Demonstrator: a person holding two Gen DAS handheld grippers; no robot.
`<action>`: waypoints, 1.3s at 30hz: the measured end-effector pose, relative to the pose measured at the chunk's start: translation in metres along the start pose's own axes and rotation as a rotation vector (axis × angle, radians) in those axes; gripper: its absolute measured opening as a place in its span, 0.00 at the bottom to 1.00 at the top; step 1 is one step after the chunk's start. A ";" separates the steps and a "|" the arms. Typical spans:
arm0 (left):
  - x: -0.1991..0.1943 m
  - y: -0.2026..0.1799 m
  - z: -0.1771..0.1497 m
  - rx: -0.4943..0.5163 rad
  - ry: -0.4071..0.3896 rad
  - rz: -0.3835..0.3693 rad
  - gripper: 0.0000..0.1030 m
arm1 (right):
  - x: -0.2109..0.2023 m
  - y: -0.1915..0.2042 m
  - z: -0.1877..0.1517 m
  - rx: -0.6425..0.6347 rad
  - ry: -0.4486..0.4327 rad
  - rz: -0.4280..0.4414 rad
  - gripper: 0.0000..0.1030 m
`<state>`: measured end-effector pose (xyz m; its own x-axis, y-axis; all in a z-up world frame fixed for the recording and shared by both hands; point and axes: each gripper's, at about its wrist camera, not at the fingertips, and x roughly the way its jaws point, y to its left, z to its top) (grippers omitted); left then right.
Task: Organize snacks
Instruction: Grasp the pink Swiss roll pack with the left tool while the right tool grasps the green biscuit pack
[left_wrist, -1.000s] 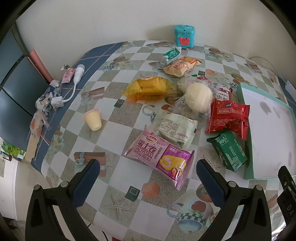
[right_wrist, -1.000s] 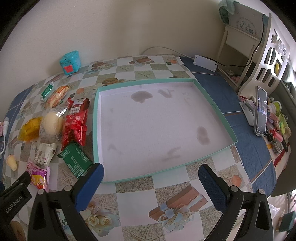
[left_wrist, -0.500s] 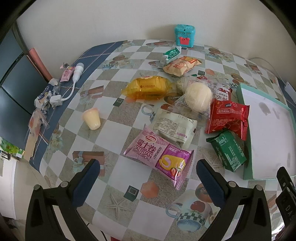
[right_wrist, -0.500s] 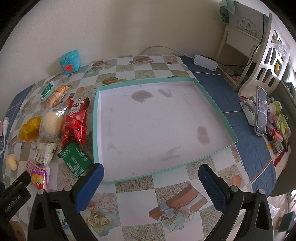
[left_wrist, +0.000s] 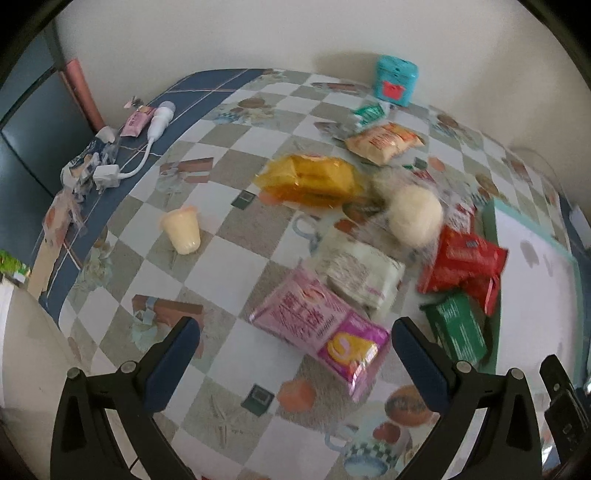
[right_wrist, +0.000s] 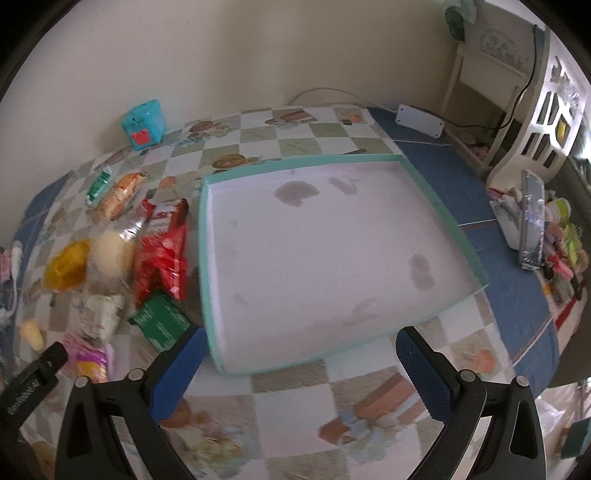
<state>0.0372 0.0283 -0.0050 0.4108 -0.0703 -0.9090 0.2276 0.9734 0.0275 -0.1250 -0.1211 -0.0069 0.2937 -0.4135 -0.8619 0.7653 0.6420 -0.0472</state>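
Task looks barely started. The tray (right_wrist: 436, 206) fills the centre of the right wrist view and has nothing in it, only a few grey stains on the white floor. All snacks lie loose on the surface (left_wrist: 236, 258), grouped left of the tray.

Left wrist view, lower centre: pink pack (left_wrist: 321, 325), nearest to the left tool (left_wrist: 295, 363), partly between its fingers but not touched. Just above it a white pack (left_wrist: 360, 277), touching or overlapping it. Centre right: round bun in clear wrap (left_wrist: 415, 216), red pack (left_wrist: 463, 262), green pack (left_wrist: 456, 328) at the tray edge, may overlap the rim, can't tell. Upper centre: yellow pack (left_wrist: 314, 181), orange pack (left_wrist: 384, 142), small green sachet (left_wrist: 369, 112). A pale jelly cup (left_wrist: 181, 230) stands apart, centre left.

Left tool: jaws wide apart, holding nothing, hovering over the pink pack. Right tool (right_wrist: 299, 371): jaws wide apart, holding nothing, over the near tray rim at the bottom of its frame.

Left to do, by my read: every snack, about nine items. First pick is likely the pink pack. Both views are motion blurred, so pack labels unreadable.

Teal box (left_wrist: 396, 82) at the wall, top centre; probably not a snack.
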 end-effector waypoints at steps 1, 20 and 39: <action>0.003 0.002 0.001 -0.005 0.004 -0.002 1.00 | 0.001 0.005 0.002 -0.004 0.002 0.004 1.00; 0.079 0.012 0.010 -0.107 0.236 -0.091 1.00 | 0.056 0.064 0.032 -0.070 0.121 0.028 1.00; 0.067 0.044 -0.025 -0.122 0.226 -0.053 0.46 | 0.053 0.083 0.017 -0.206 0.085 0.126 0.90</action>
<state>0.0532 0.0717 -0.0753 0.1906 -0.0848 -0.9780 0.1296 0.9897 -0.0606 -0.0364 -0.1007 -0.0481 0.3230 -0.2715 -0.9066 0.5901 0.8067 -0.0313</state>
